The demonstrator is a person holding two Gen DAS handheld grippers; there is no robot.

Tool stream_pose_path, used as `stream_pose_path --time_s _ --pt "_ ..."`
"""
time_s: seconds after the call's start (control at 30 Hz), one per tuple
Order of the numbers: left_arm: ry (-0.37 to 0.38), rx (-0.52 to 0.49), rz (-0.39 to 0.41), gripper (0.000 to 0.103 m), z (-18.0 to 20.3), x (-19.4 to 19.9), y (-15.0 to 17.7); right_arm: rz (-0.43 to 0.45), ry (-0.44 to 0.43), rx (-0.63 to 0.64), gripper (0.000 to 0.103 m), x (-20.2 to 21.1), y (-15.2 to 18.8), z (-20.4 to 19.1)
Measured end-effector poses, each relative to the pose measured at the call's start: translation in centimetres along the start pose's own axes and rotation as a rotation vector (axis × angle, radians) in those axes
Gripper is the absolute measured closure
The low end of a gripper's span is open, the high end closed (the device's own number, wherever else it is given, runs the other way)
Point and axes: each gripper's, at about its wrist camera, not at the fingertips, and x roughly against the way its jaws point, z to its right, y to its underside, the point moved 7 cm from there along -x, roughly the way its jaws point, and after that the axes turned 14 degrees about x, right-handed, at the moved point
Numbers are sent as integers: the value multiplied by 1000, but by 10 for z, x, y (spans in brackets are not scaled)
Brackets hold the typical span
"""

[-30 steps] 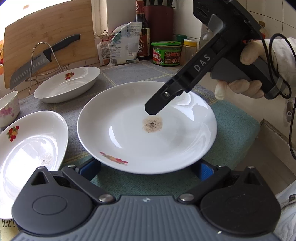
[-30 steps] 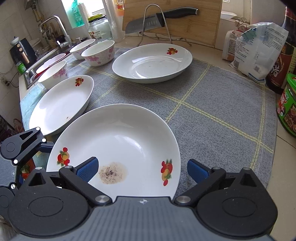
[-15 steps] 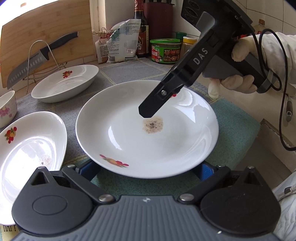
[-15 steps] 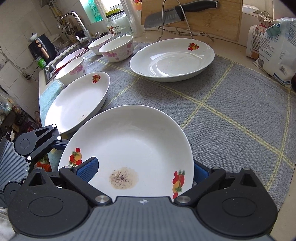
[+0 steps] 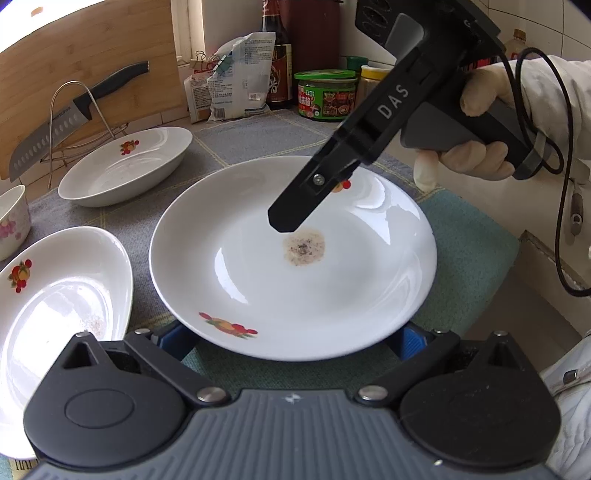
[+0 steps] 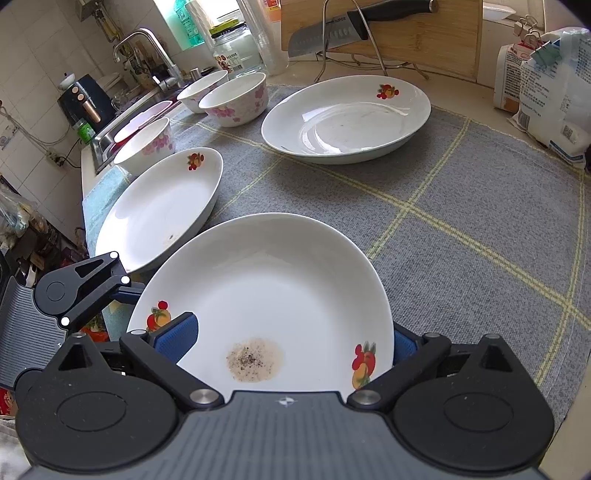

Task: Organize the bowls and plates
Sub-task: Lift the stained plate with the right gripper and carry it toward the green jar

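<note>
A white plate with a brown stain and fruit prints is held above the grey mat; it also shows in the right wrist view. My right gripper is shut on its rim, one finger over the plate and one under it. My left gripper is open, with the plate's near edge over its blue pads. A second plate lies to the left and a third farther back. Several floral bowls stand near the sink.
A knife on a wire rack leans against a wooden board at the back. Bags, a bottle and a green-lidded jar stand at the mat's right edge. The sink is at the far left.
The plate has been lifted a little and brought nearer to both cameras. My right gripper has slid further in over the plate. The other plates and bowls have not moved.
</note>
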Motion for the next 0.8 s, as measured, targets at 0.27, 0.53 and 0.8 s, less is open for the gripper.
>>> stream_pose_path --time_s 0.27,0.53,0.8 --pt "-22 -28 -20 2 2 -2 -5 0 11 -12 0 6 1 1" --pt "-3 -52 -8 2 10 -6 -25 26 51 -13 0 26 -4 14" --pt "18 -81 2 2 22 -25 -53 48 100 -11 0 44 -7 42"
